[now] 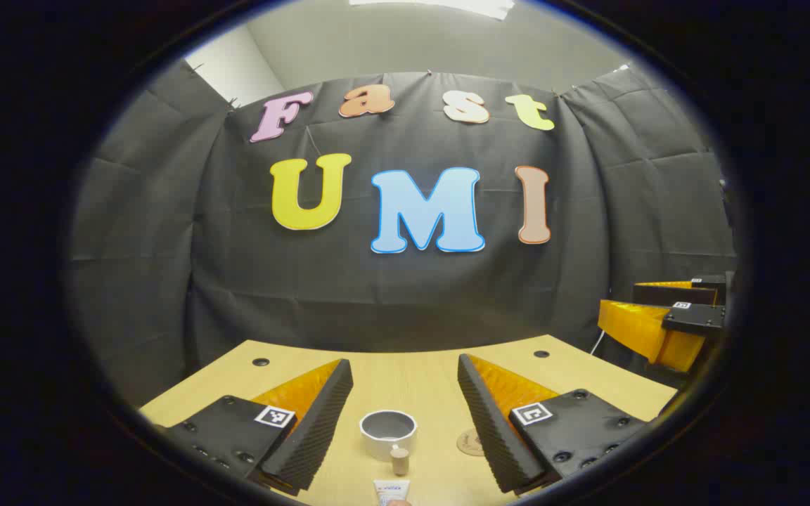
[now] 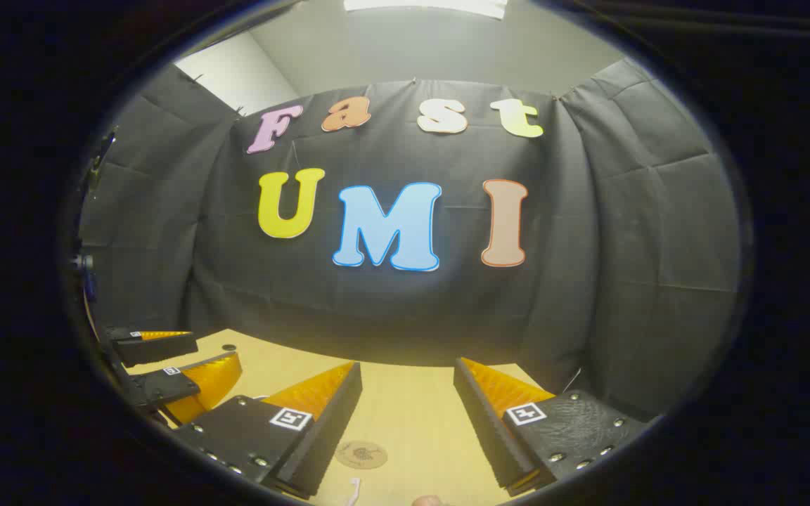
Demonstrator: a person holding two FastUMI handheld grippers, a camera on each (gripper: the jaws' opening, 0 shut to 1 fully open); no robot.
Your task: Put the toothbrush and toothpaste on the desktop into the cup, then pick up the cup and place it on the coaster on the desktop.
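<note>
Down on the wooden worktop, the white cup stands upright and open-topped, right between the fingers of the left hand-held gripper, which are spread wide apart with nothing in them. Just in front of the cup sits the toothpaste, cap pointing at it, close but I can't tell if it touches. The round coaster lies flat just beside the cup, partly behind one finger. Over in the right gripper view, the right hand-held gripper is also wide apart and holding nothing, above the coaster, with the toothbrush tip poking in at the bottom edge.
</note>
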